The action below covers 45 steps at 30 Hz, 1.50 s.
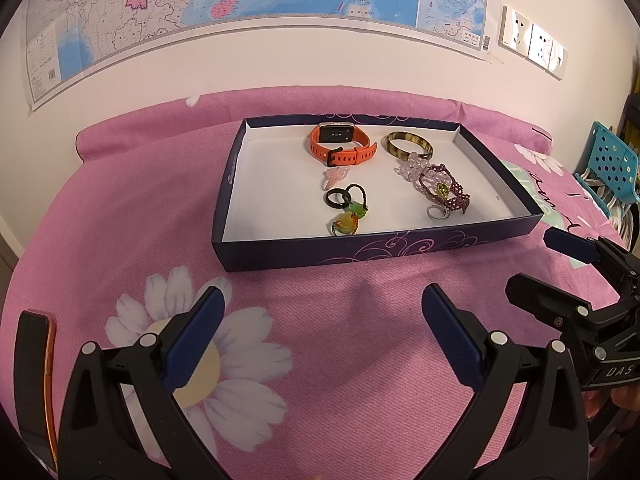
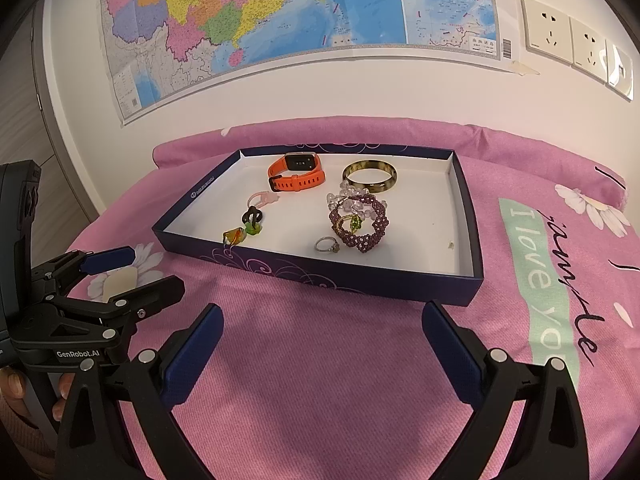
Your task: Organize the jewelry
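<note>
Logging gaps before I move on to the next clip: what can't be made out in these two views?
- Clear bead bracelet: partly covered by the purple beaded bracelet in both views; its full shape is hidden.
- Black and orange object: cut off by the left edge of the left wrist view; unidentifiable.
- Small speck on the box floor: too small to identify.
- Map text: too small to read.
</note>
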Each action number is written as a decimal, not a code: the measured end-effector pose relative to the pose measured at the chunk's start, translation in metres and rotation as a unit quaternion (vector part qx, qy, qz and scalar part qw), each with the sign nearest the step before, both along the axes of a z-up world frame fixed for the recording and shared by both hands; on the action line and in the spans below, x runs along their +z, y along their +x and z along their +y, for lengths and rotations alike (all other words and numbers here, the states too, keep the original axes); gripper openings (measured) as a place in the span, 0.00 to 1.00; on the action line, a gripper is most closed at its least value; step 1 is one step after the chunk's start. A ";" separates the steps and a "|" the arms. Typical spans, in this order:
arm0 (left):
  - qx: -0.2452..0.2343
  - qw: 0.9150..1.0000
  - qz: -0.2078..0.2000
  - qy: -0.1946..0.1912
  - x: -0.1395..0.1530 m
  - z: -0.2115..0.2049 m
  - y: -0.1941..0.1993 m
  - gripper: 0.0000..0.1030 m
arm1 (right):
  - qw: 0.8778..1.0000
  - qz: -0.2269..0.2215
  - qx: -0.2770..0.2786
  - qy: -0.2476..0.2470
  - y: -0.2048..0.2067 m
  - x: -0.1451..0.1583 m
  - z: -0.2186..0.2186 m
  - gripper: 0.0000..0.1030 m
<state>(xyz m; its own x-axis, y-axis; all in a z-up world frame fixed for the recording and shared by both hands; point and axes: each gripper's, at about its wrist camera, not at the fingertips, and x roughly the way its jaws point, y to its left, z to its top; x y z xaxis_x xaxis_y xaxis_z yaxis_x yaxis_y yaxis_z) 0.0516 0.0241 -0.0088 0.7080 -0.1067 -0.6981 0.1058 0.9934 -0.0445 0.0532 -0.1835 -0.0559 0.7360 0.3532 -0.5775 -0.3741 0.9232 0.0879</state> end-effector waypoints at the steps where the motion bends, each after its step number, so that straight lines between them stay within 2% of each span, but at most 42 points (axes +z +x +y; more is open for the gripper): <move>1: 0.000 1.000 0.000 0.000 0.000 0.000 0.000 0.94 | 1.000 -0.001 0.000 0.000 0.000 0.000 0.000 0.93; 45: 0.001 1.000 0.003 -0.003 -0.003 0.001 0.000 0.94 | 1.000 0.000 -0.001 0.001 0.001 -0.001 -0.001 0.93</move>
<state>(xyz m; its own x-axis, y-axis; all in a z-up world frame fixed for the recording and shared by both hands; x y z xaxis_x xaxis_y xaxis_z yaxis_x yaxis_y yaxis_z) 0.0513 0.0251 -0.0122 0.7042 -0.1099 -0.7014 0.1043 0.9932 -0.0509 0.0542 -0.1849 -0.0573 0.7363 0.3524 -0.5776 -0.3719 0.9239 0.0896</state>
